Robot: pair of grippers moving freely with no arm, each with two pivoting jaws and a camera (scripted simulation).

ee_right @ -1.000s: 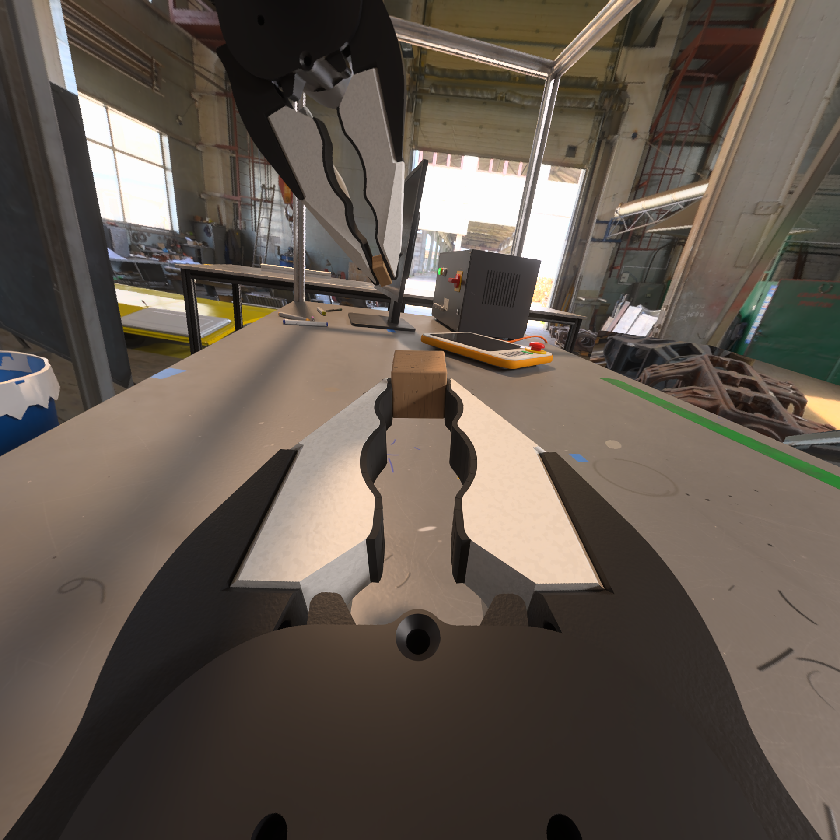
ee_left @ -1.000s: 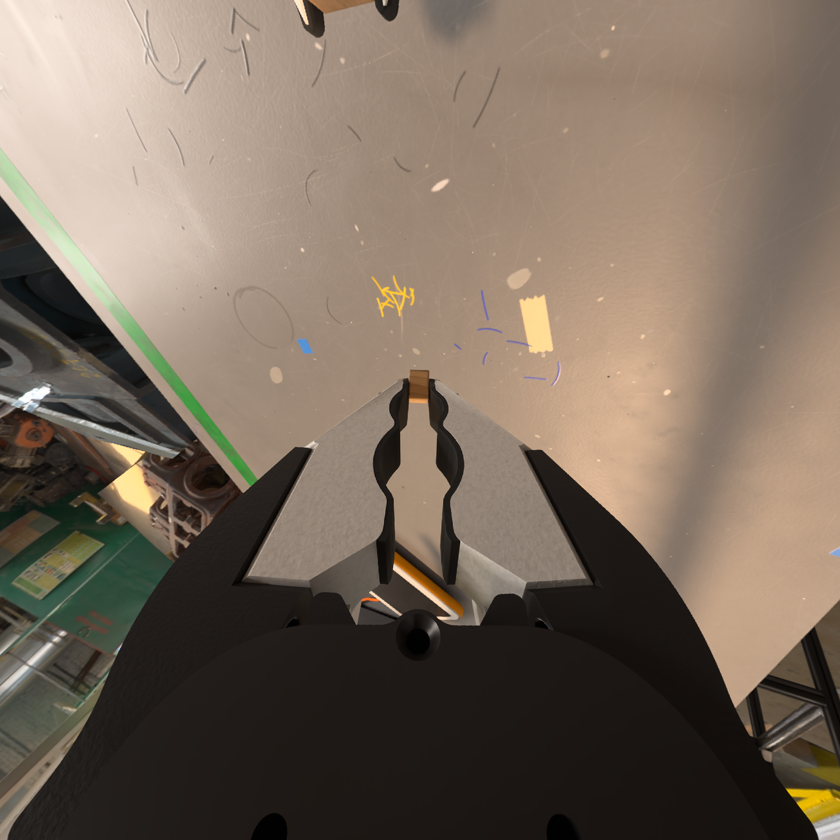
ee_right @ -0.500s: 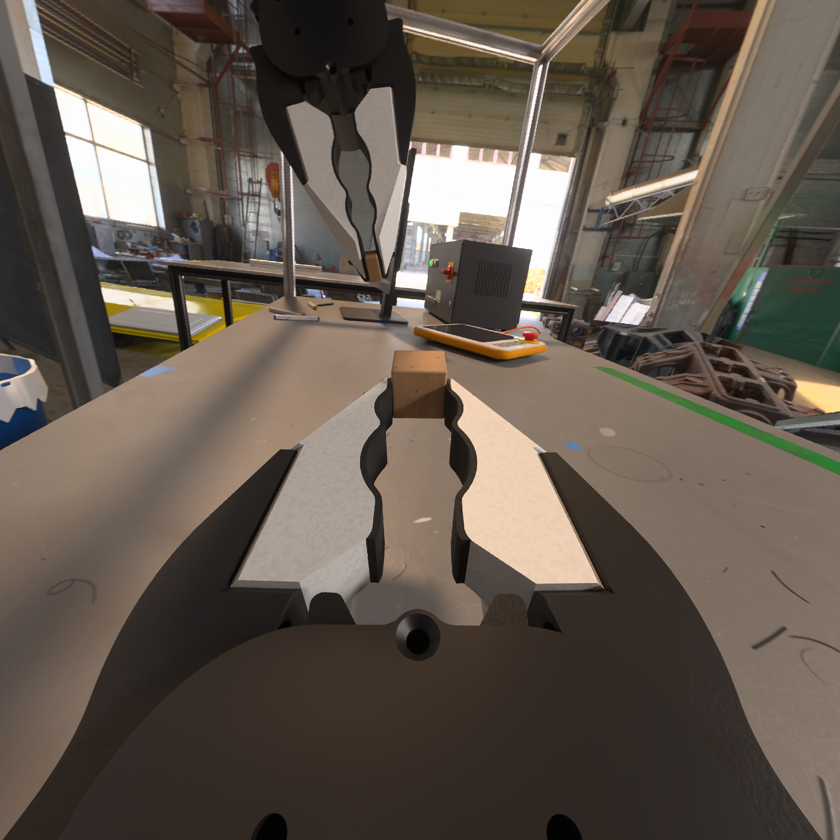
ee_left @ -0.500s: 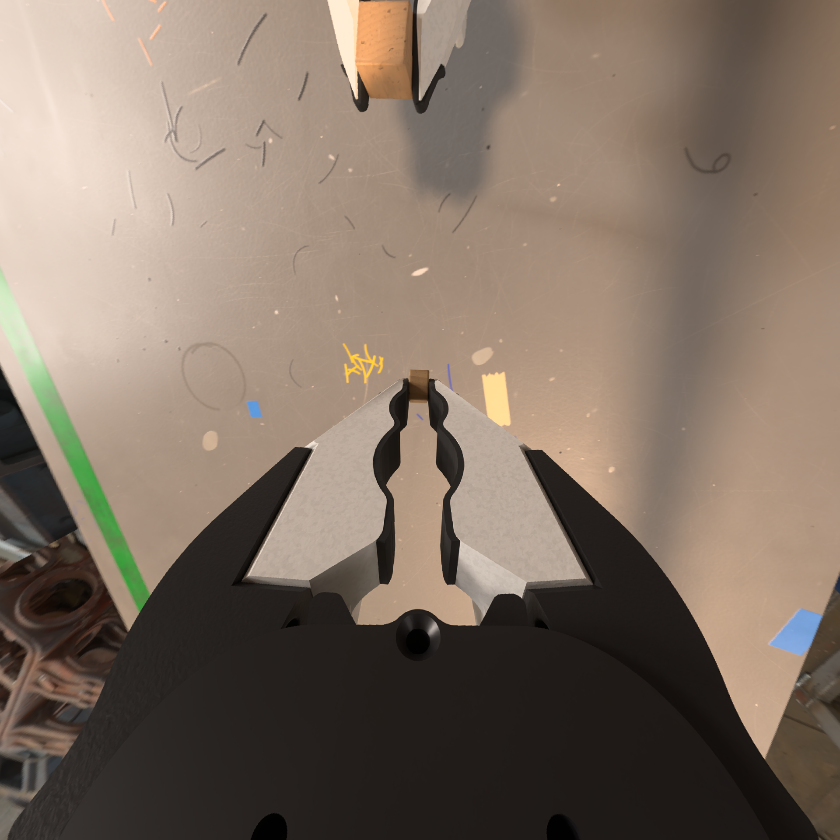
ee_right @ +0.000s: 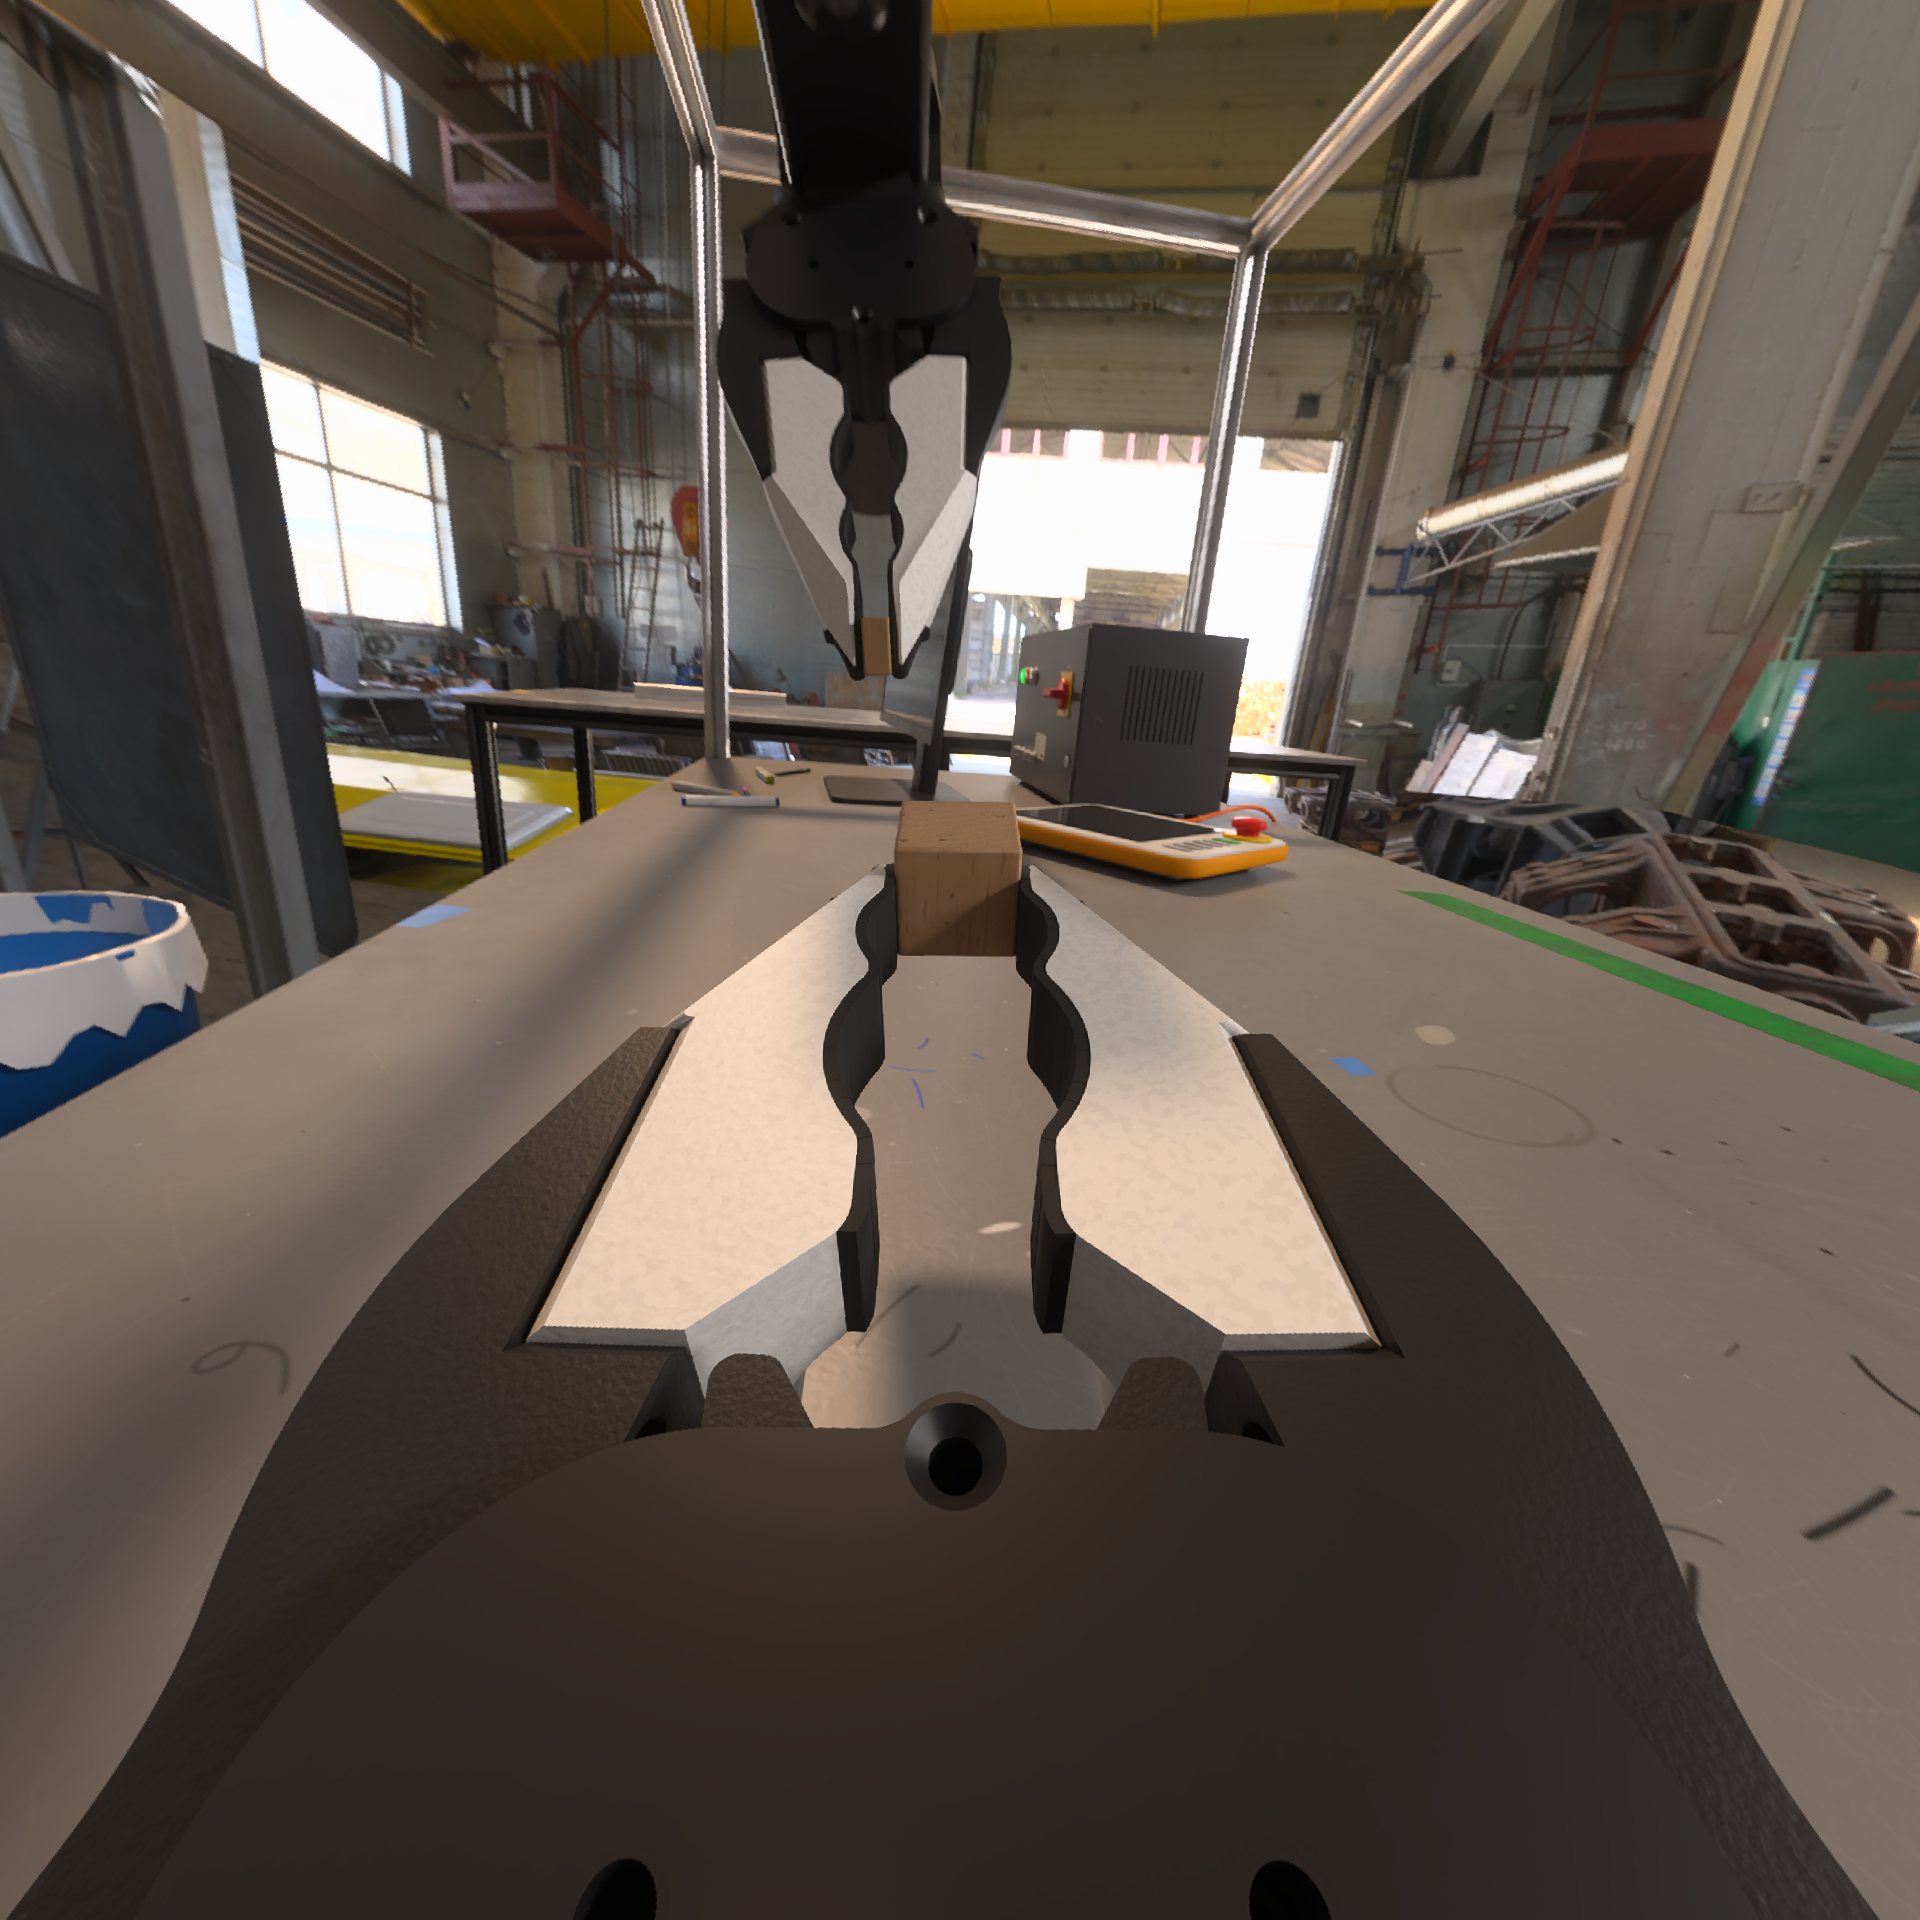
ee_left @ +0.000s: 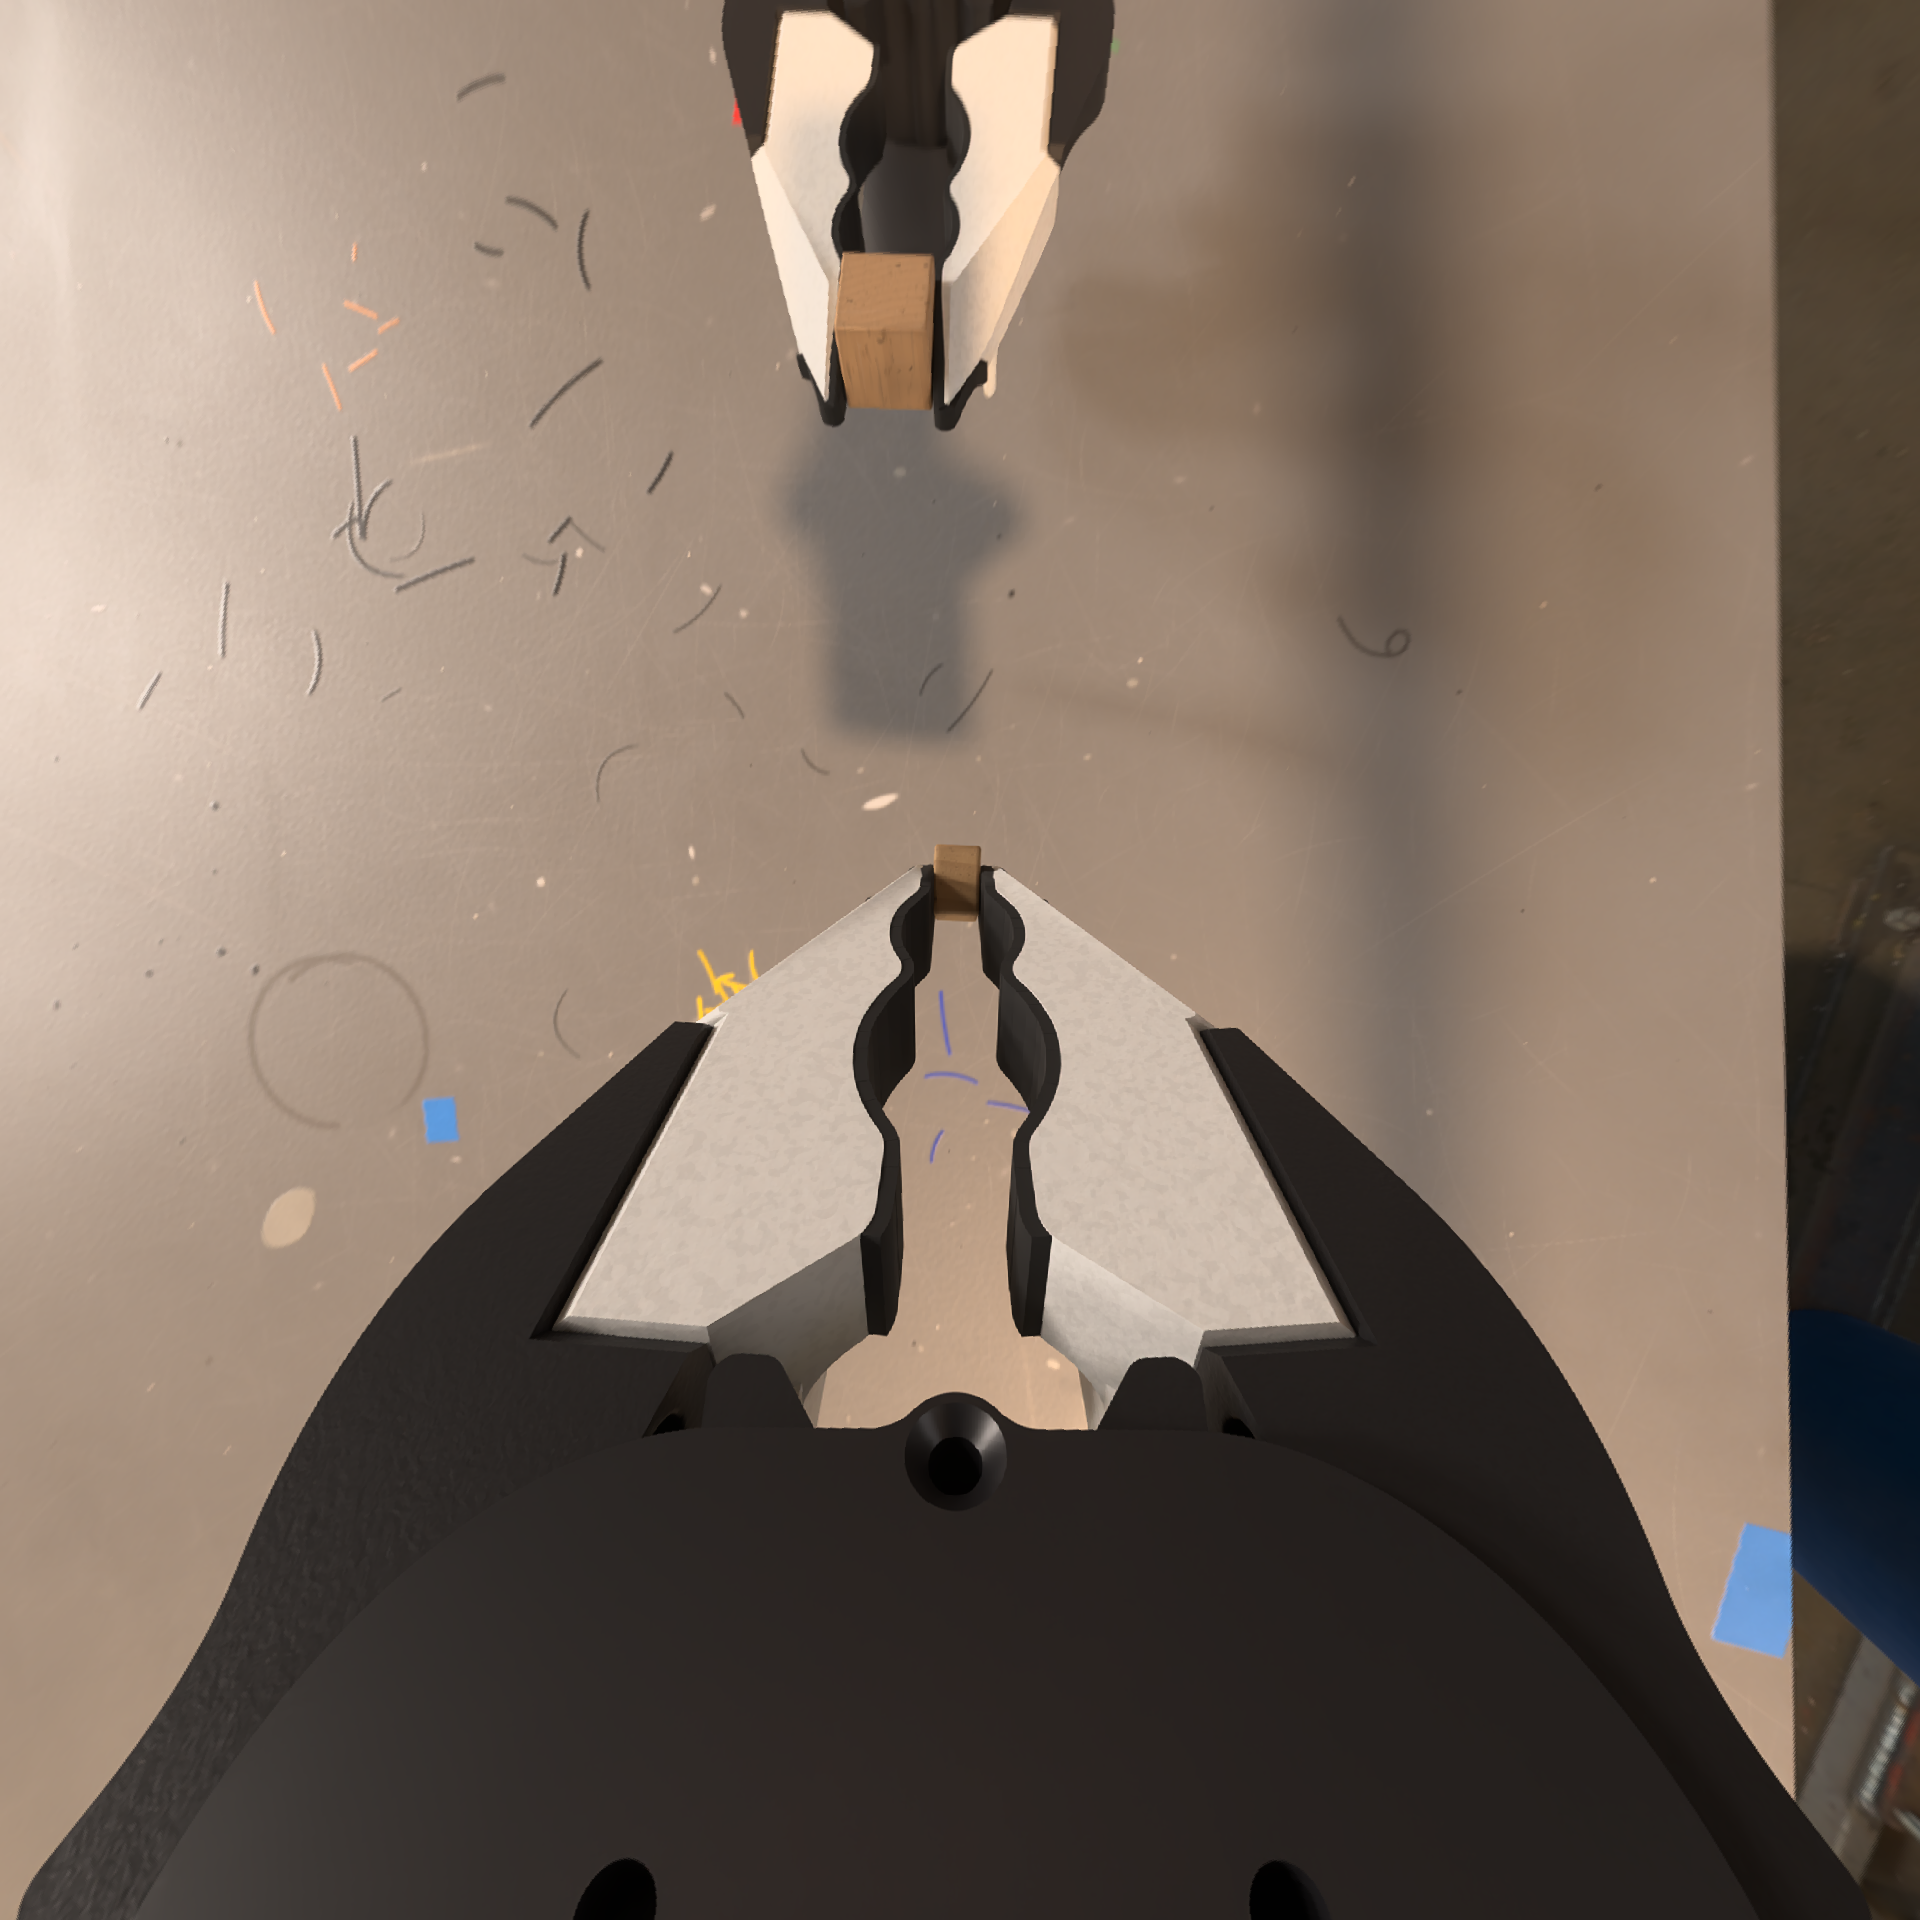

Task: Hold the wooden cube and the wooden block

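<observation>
My left gripper (ee_left: 956,883) points straight down at the table and is shut on a small narrow wooden block (ee_left: 956,881) at its fingertips, high above the surface. My right gripper (ee_right: 956,883) lies low and level over the table, shut on a larger wooden cube (ee_right: 956,878). In the left wrist view the right gripper (ee_left: 885,400) shows ahead with the cube (ee_left: 883,332) between its fingers. In the right wrist view the left gripper (ee_right: 876,665) hangs ahead and above, with the block (ee_right: 876,644) in its tips.
The grey worktable (ee_right: 312,1091) has a green stripe (ee_right: 1662,987) along its right side. At its far end stand a dark control box (ee_right: 1127,717), a yellow pendant (ee_right: 1153,836) and a monitor stand (ee_right: 925,769). A blue barrel (ee_right: 83,977) stands off the left edge.
The left gripper has swung and shifted over the table, so the right gripper and its cube now show fuller in its view. In the right wrist view the left gripper moved toward centre. Both grips held.
</observation>
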